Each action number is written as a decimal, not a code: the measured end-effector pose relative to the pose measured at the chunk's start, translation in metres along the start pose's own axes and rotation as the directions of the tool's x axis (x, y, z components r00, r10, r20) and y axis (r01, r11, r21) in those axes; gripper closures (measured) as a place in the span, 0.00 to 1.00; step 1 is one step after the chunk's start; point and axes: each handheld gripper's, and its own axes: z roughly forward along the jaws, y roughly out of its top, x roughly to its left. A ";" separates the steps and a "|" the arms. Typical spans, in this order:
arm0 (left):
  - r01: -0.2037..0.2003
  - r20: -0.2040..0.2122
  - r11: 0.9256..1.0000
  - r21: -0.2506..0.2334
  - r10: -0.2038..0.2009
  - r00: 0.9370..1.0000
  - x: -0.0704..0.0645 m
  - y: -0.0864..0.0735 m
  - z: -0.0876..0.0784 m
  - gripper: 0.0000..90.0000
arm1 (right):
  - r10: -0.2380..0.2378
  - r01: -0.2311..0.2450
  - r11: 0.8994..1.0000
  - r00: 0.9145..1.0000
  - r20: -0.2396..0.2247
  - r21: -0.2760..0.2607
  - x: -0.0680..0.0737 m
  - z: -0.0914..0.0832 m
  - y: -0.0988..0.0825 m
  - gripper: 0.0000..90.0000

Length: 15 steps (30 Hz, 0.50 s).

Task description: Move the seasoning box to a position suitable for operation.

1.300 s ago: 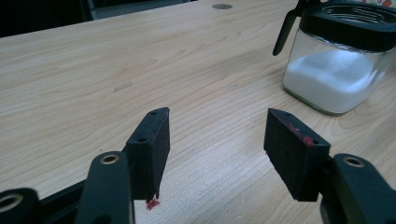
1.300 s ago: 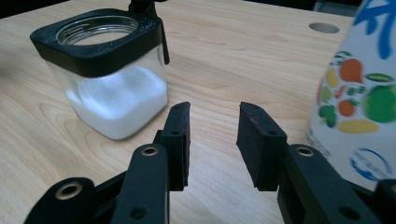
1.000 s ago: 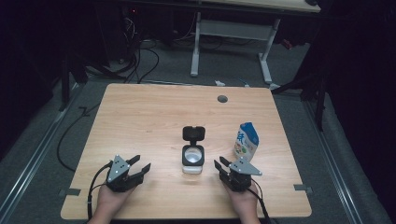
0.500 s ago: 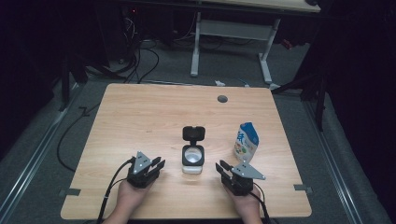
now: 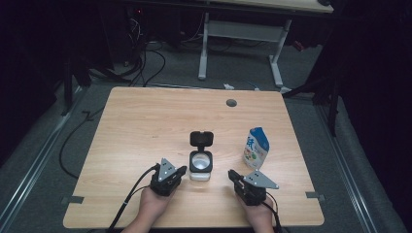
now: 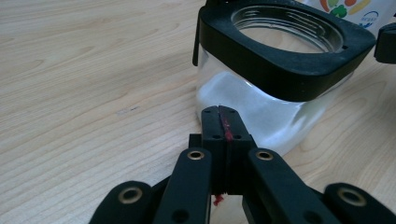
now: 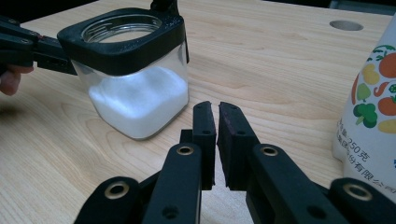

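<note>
Wooden and pale, with a fine straight grain, the table (image 5: pixel 145 126) fills the middle of the high view, a small round hole near its upper right edge. Against the picture a second ago, the left gripper (image 5: pixel 180 171) has slid from the lower left towards the centre and now sits just beside the jar (image 5: pixel 200 165), its jaws having just closed flat together with nothing between them. The right gripper (image 5: pixel 232 174), at the lower right, has hardly moved; its jaws have just been closing too, and a thin slit remains between the pads, holding nothing. A glossy white and blue pouch (image 5: pixel 256 147), printed with vegetables, stands upright right of the jar. That jar is square clear glass with a matte black collar, hinged lid flipped open behind, and white powder inside.
</note>
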 end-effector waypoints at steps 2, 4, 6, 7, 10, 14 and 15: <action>-0.004 0.005 1.000 0.001 0.004 1.000 -0.003 0.000 0.000 1.00 | 0.000 0.000 1.000 1.000 -0.002 -0.001 0.000 0.000 0.000 0.95; -0.010 0.002 1.000 0.000 0.010 1.000 -0.006 0.000 0.000 1.00 | 0.000 0.000 1.000 1.000 -0.001 -0.001 0.000 -0.001 0.000 0.94; -0.004 0.009 1.000 0.001 0.004 1.000 -0.007 0.001 0.000 1.00 | 0.004 -0.004 1.000 1.000 -0.002 -0.003 -0.001 -0.001 0.000 0.94; -0.002 0.013 1.000 0.001 0.002 1.000 -0.008 0.001 0.000 1.00 | 0.008 -0.008 1.000 1.000 -0.001 -0.005 -0.001 -0.002 0.001 0.94; -0.019 0.029 1.000 0.001 0.019 0.999 -0.015 0.003 0.002 1.00 | 0.010 -0.010 1.000 1.000 0.006 -0.006 -0.004 -0.002 0.001 0.94; -0.035 0.062 0.999 -0.001 0.035 0.997 -0.029 0.005 0.006 1.00 | 0.017 -0.017 1.000 1.000 0.009 -0.002 -0.006 -0.002 0.001 0.94; -0.042 0.069 0.999 0.002 0.042 0.997 -0.032 0.007 0.007 1.00 | 0.017 -0.017 1.000 1.000 0.011 -0.003 -0.006 -0.001 0.002 0.94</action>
